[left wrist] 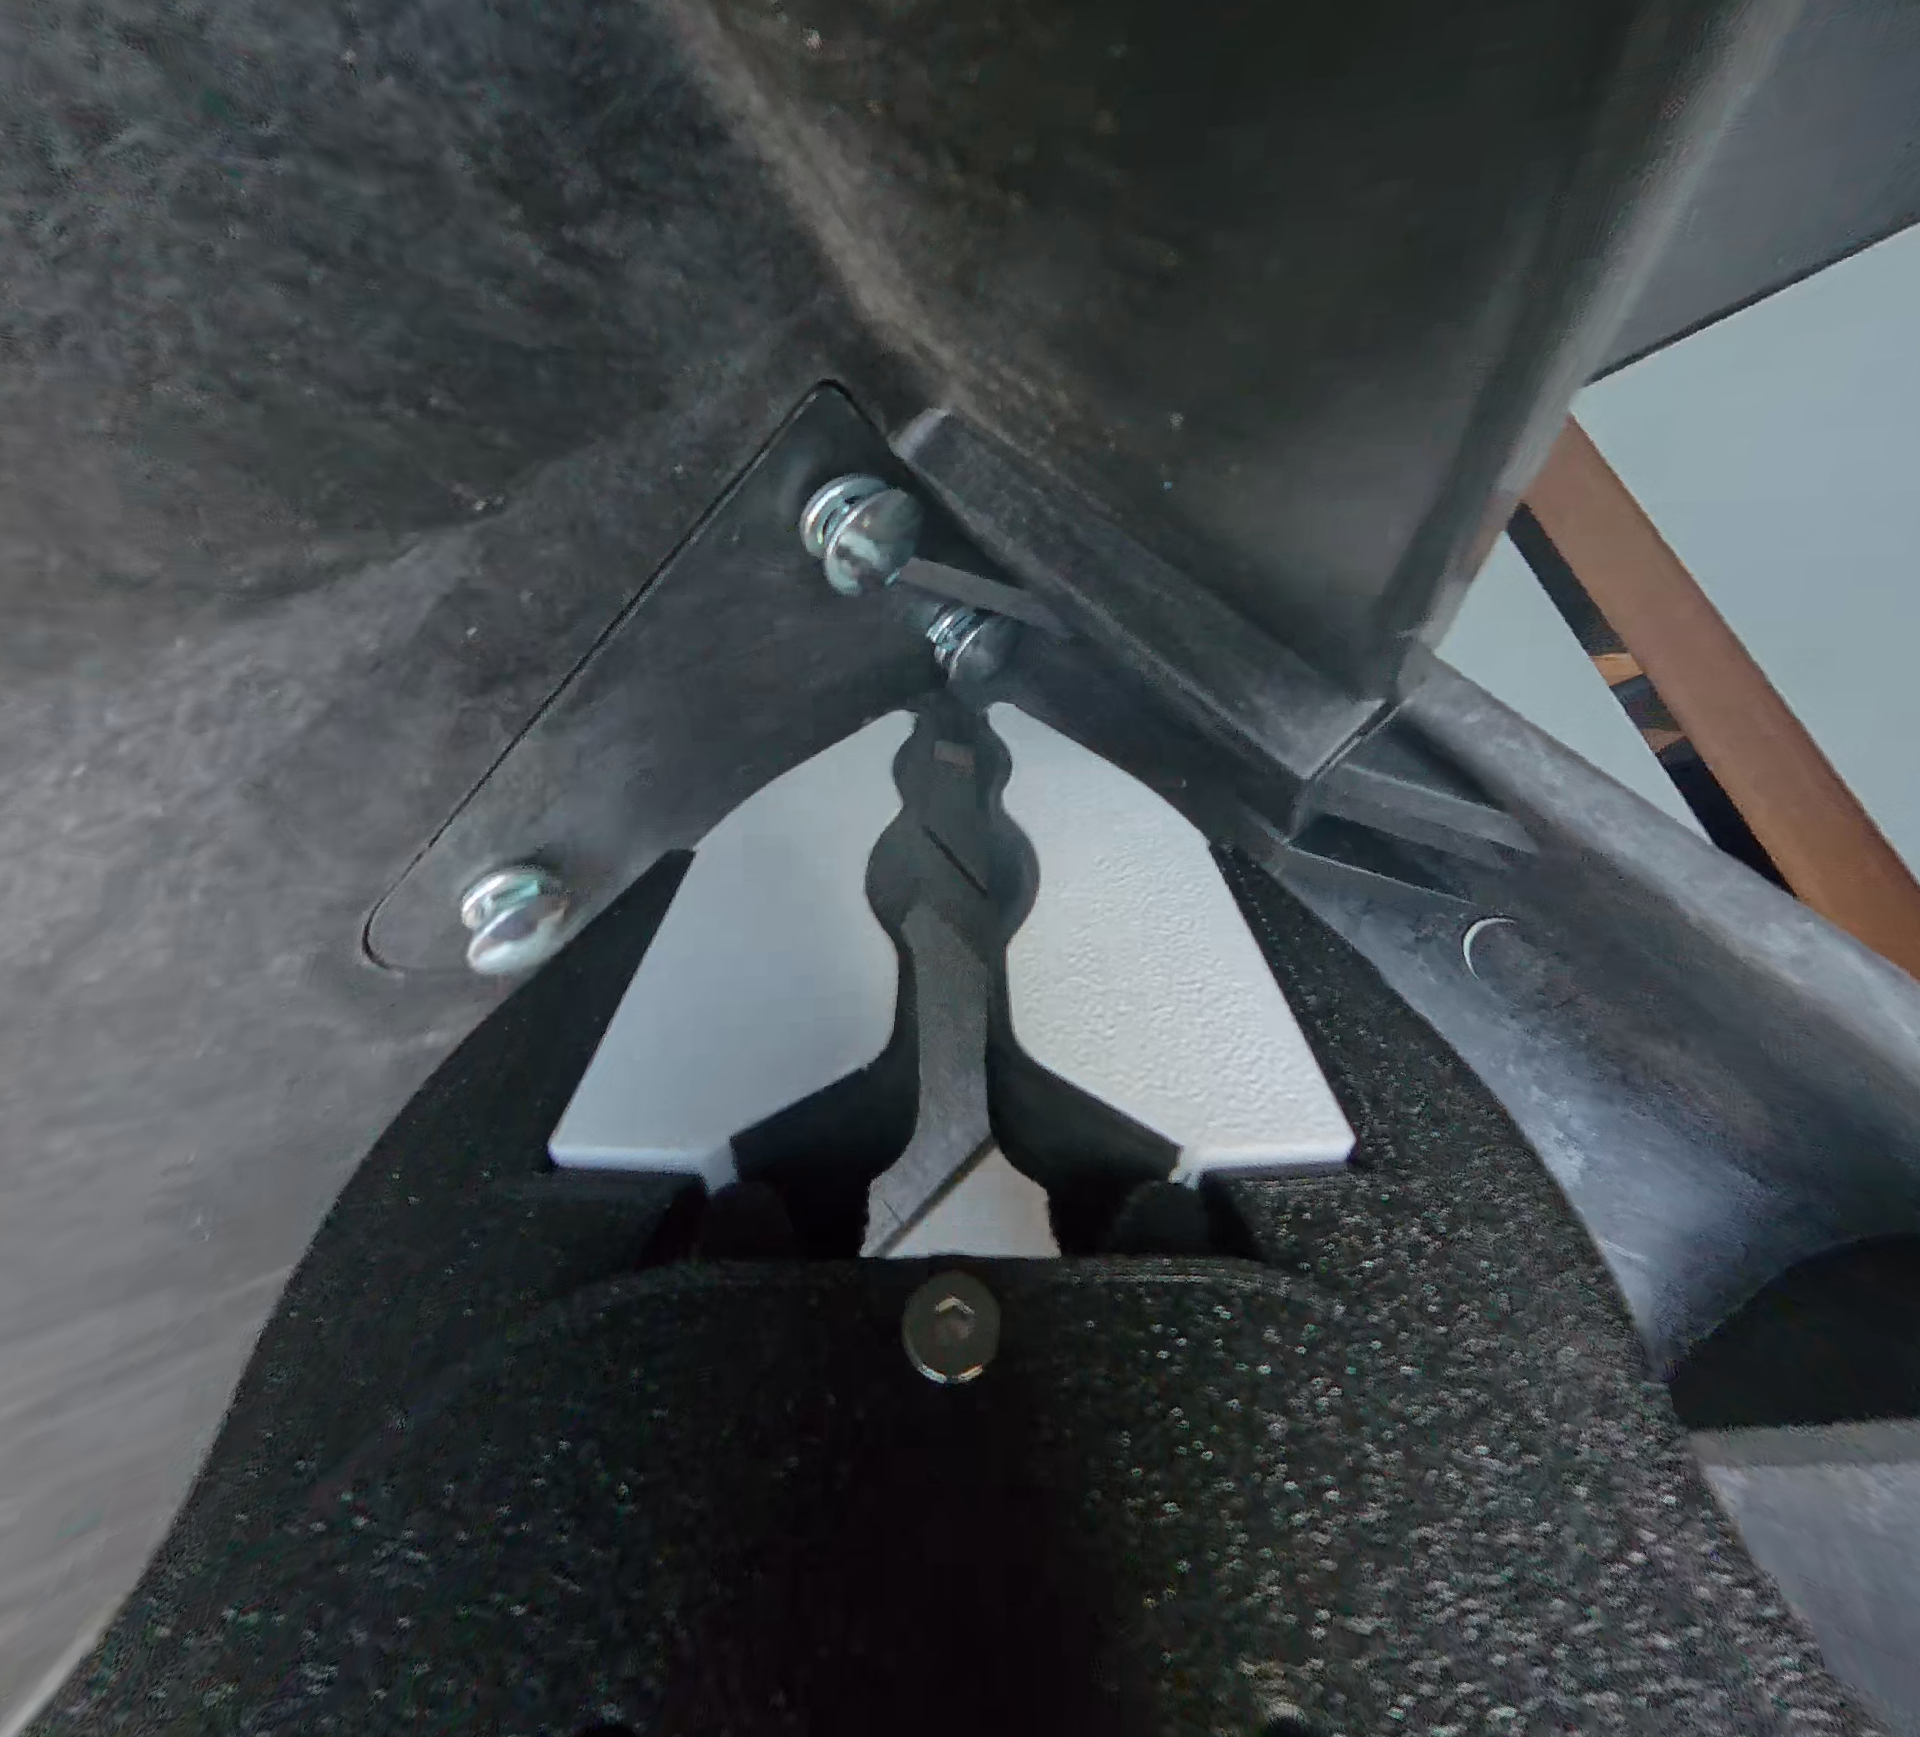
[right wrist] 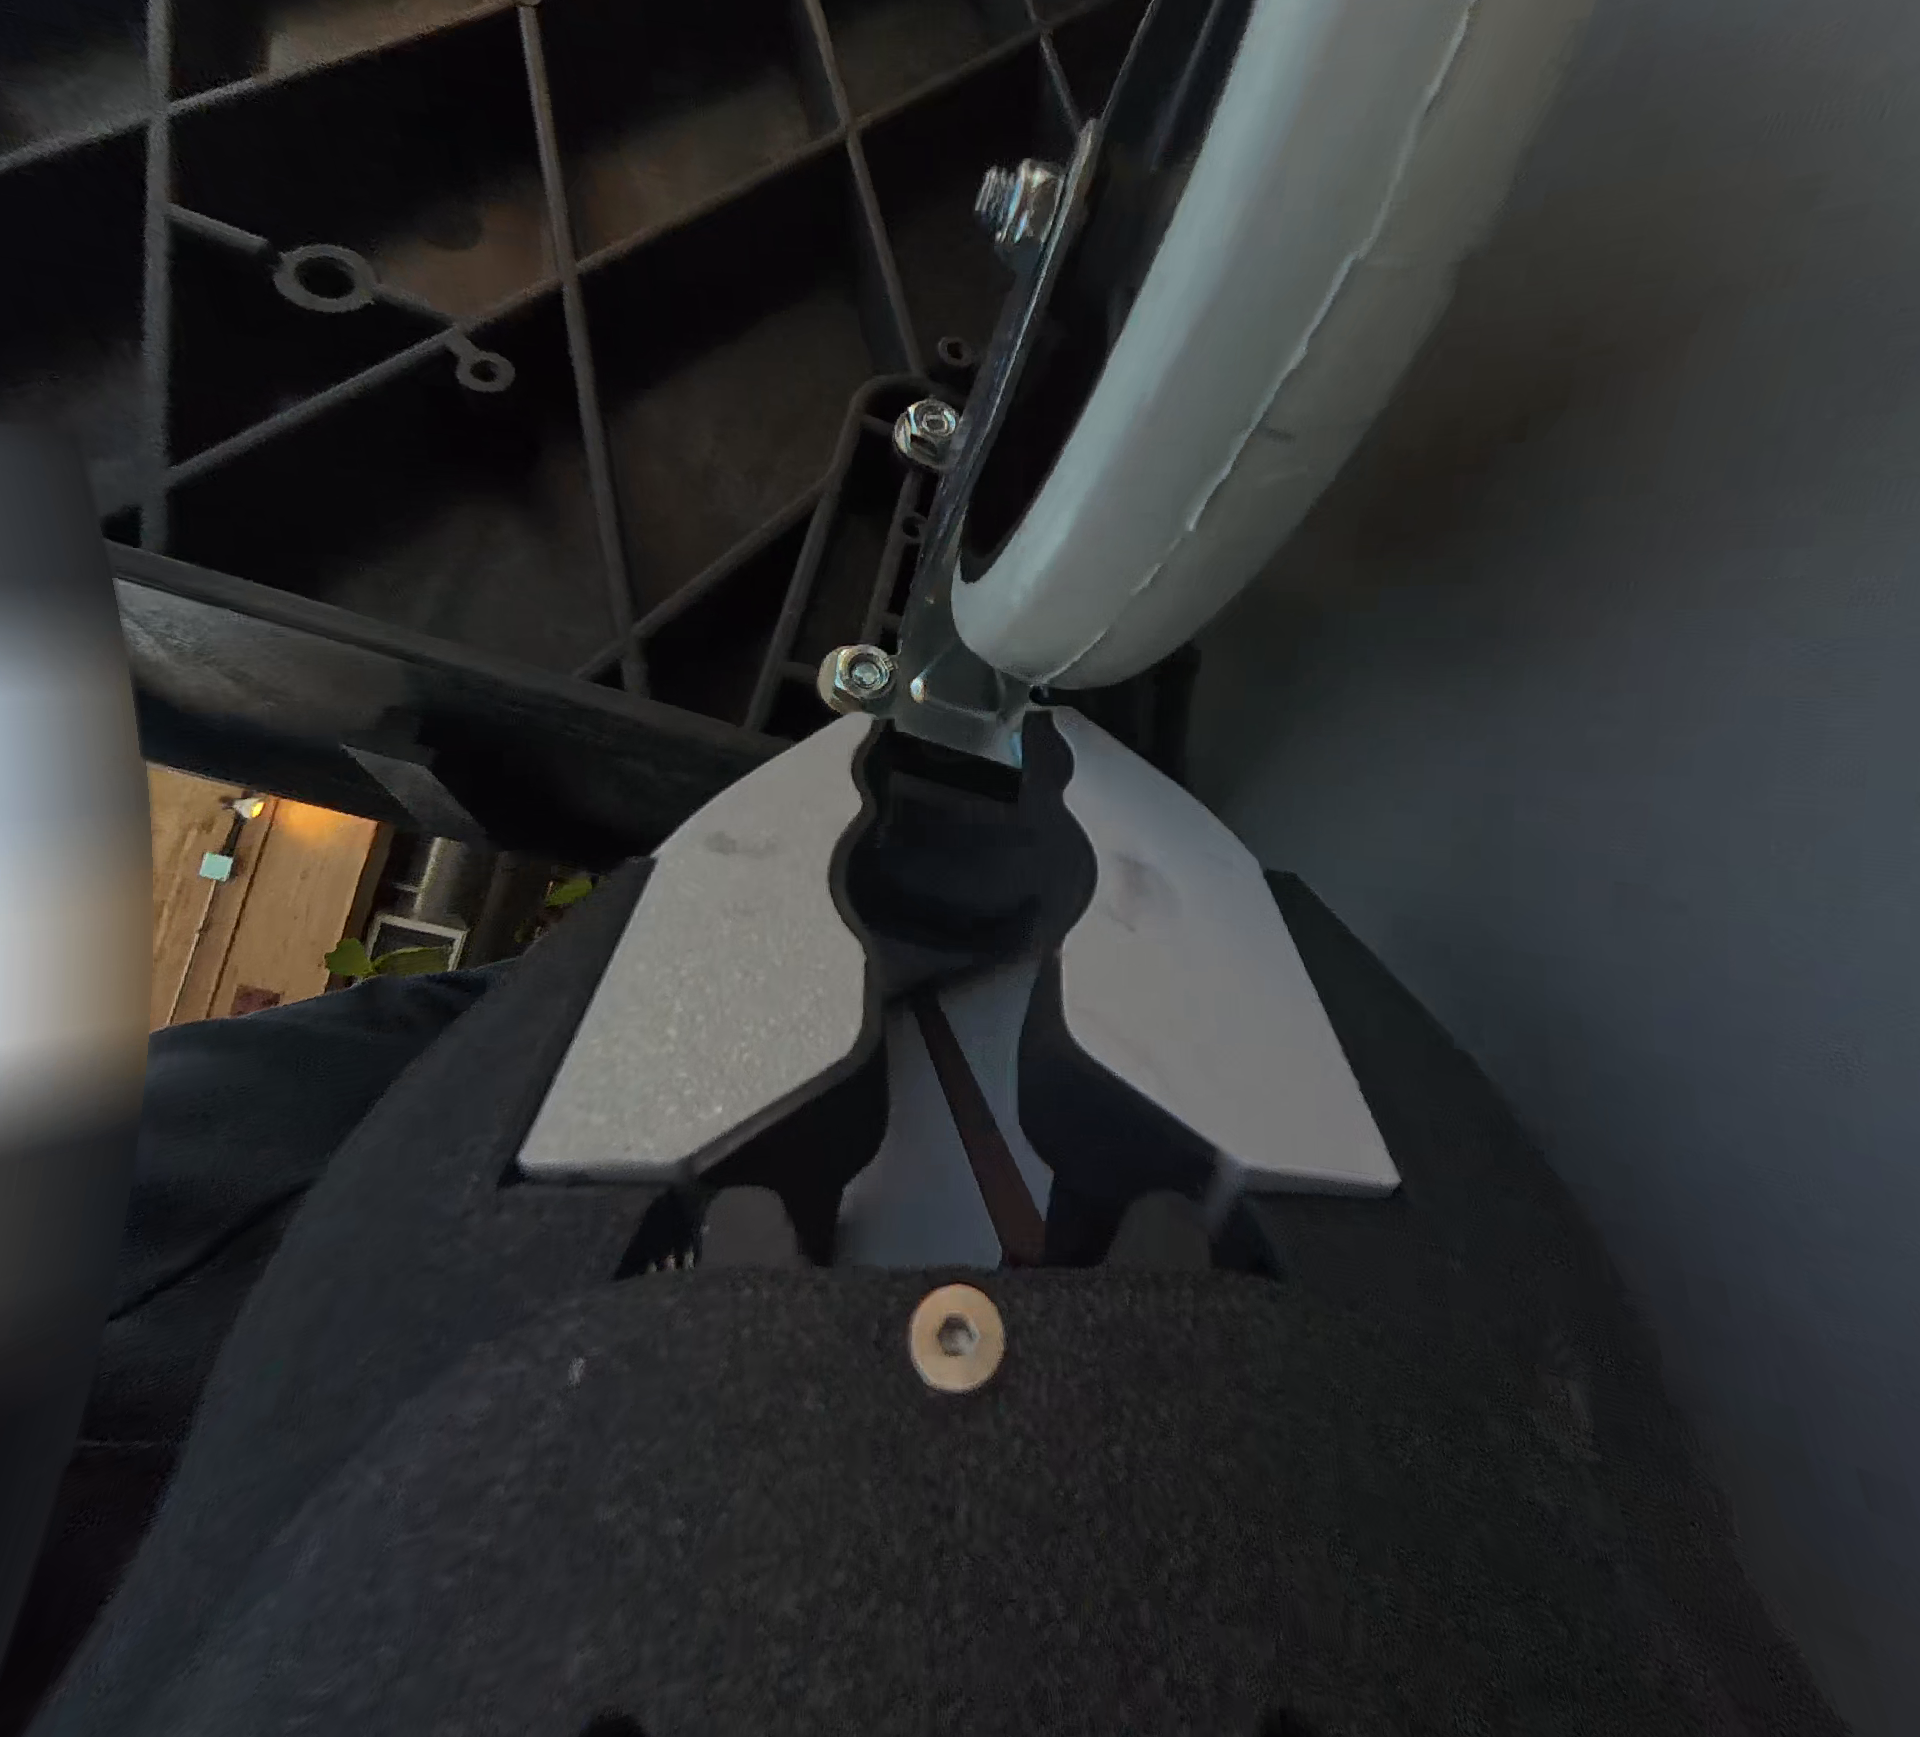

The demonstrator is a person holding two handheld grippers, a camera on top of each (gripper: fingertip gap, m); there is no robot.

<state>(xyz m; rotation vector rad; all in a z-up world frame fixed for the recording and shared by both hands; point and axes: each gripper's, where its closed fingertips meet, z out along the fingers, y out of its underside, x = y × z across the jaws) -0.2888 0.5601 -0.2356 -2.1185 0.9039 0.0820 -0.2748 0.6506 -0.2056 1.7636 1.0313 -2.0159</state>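
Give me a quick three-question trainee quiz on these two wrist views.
1. True or false: the wheel in the right wrist view is black.
2. How many silver screws show on the black plate in the left wrist view? A) one B) three C) six
3. What sits at the tips of the right tongs?
Key: 1 false, it is pale grey. 2 B. 3 the wheel's silver bracket.
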